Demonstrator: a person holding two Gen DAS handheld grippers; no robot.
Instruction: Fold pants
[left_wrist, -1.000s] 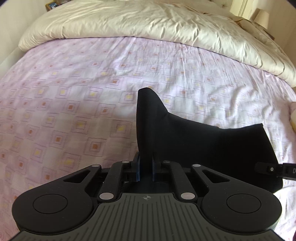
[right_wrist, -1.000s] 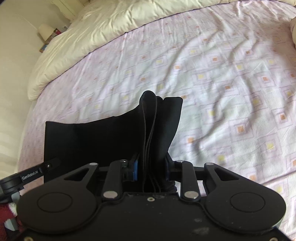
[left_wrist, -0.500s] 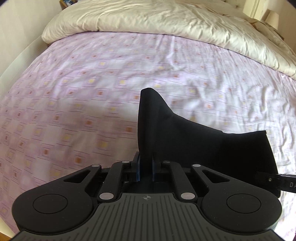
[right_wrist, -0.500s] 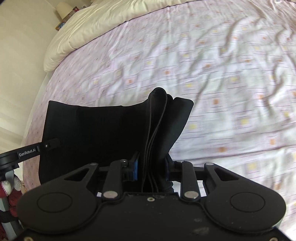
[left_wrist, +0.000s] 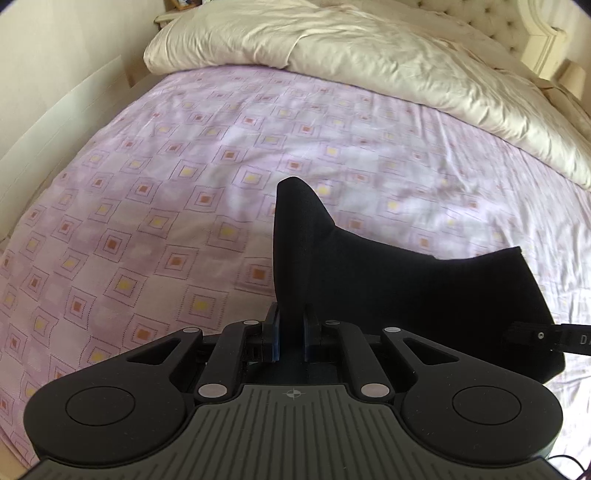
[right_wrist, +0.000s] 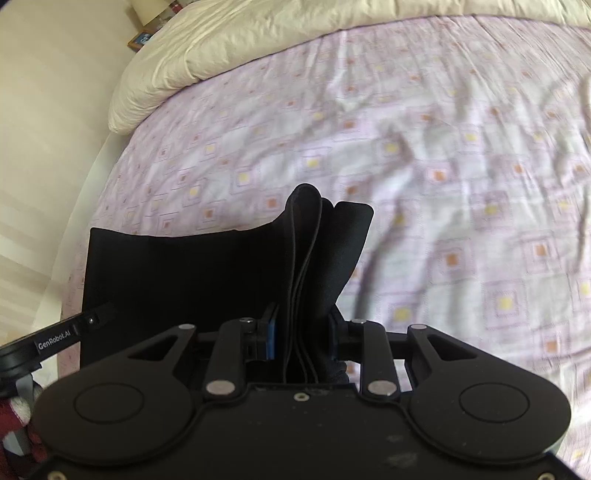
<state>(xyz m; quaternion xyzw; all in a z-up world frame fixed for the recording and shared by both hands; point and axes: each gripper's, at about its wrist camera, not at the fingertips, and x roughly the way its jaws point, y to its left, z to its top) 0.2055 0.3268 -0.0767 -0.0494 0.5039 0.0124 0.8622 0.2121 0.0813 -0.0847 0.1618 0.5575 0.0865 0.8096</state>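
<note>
Mid-fold carry — both claws clamped on the black pants (left_wrist: 388, 280), held above the bed (left_wrist: 184, 206).

Left claw (left_wrist: 291, 332) pinches one end of the cloth, a thin bunch standing up between its fingers; right claw (right_wrist: 303, 332) grips the other end, several stacked layers visible, so at least one fold looks done. Pants hang stretched between the two, apparently clear of the patterned sheet (right_wrist: 461, 221) — contact below the claws is hidden. Both claws point forward and slightly down toward the mattress, level with each other, cream duvet (left_wrist: 369, 55) well beyond. Likely next: lower both ends together, lay the cloth flat on the sheet without letting layers slip, then release or fold again.
</note>
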